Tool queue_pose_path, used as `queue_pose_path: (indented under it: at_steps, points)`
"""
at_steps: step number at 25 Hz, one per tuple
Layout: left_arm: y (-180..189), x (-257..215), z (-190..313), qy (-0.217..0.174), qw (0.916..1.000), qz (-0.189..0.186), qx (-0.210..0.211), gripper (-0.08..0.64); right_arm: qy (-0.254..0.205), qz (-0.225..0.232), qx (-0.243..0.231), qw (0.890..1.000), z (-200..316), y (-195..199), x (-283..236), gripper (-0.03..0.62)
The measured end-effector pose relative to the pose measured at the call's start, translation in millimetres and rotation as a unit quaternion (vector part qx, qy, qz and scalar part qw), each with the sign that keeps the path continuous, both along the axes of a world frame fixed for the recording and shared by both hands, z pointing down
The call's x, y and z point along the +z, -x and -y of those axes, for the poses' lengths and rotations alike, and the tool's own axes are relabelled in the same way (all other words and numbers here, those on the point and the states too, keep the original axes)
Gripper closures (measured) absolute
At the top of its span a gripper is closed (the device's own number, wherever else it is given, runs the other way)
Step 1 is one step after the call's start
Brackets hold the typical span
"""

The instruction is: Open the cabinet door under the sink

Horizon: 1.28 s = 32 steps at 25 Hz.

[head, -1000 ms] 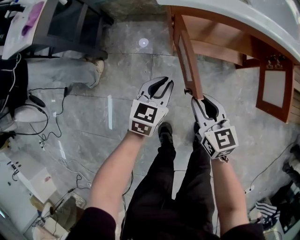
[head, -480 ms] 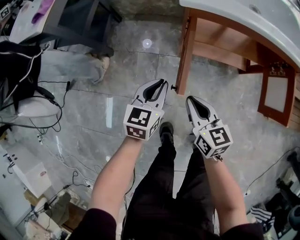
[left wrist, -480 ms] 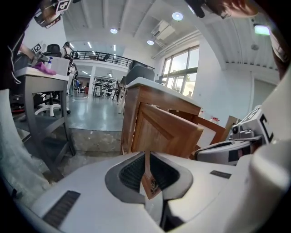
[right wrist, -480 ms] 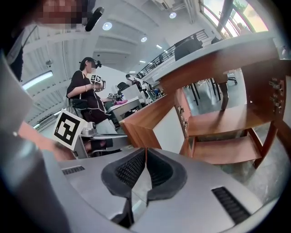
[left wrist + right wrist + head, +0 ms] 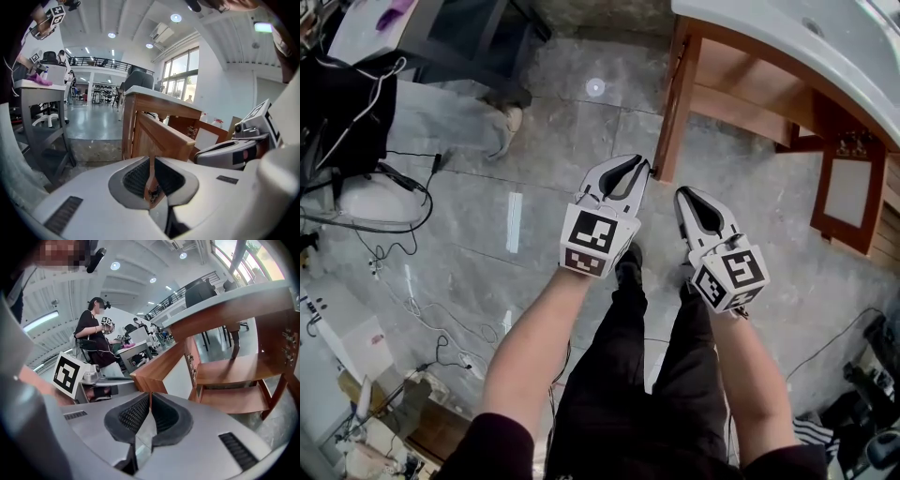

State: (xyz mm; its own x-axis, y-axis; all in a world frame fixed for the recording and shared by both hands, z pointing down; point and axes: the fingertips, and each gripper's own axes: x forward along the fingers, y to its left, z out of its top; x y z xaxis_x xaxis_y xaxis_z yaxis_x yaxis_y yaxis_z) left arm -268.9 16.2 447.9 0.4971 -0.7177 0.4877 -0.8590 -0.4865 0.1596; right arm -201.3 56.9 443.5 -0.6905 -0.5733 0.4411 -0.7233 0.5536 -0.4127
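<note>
Clenching the left gripper (image 5: 151,160) nearly shut on nothing, having just been closing its jaws down to a thin slit, with only brown wood showing through it. Resting those tips just beside the small dark knob (image 5: 653,172) near the free edge of the reddish-brown wooden cabinet door (image 5: 673,103), with contact too close to call. Holding the right gripper (image 5: 149,395) likewise pinched together and empty, having just been closing its jaws too, just beside that same free edge on its other side. Finding the door already swung well out from the left front corner of the open wooden cabinet (image 5: 741,101) under the white sink counter (image 5: 787,47), standing edge-on above the grey marble floor (image 5: 553,141). Seeing a second door with a white panel (image 5: 848,187) hanging open at the right front corner. Judging the panel to be stiff, fairly light and free-swinging on its hinges, and the knob small, hard and probably slippery between pads. Favouring a hold on the knob, or a pinch across the free edge farthest from the hinges, for any further swing.
</note>
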Motion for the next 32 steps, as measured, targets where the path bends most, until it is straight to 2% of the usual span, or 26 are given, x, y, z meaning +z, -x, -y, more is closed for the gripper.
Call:
queue_pose_path:
  at_steps: [5, 12, 16, 20, 27, 32]
  points:
    - [-17.8, -12.7, -3.2, 0.020, 0.9997, 0.006, 0.012, 0.525, 0.000, -0.018, -0.005, 1.000, -5.8, -18.4, -22.7, 0.563]
    - [-23.2, -53.5, -14.9, 0.048, 0.9984, 0.027, -0.013, 0.526, 0.009, -0.022, -0.011, 1.000, -15.1, -55.1, -68.9, 0.563]
    - [-30.0, -96.7, -16.6, 0.056, 0.9969, 0.028, -0.049, 0.526, 0.000, -0.017, -0.034, 0.999, -13.9, -80.6, -115.1, 0.565]
    - [-46.2, -155.9, -11.6, 0.055, 0.9947, 0.002, -0.087, 0.526, -0.017, -0.029, -0.040, 0.999, -0.5, -121.5, -161.0, 0.575]
    - [-91.8, -239.7, -21.2, 0.046, 0.9933, -0.015, -0.105, 0.526, -0.037, -0.032, -0.027, 0.998, 3.6, -201.4, -222.1, 0.578]
    - [-137.6, -281.3, -17.1, 0.030, 0.9939, -0.004, -0.106, 0.526, -0.051, -0.017, -0.007, 0.999, 7.0, -260.8, -261.4, 0.578]
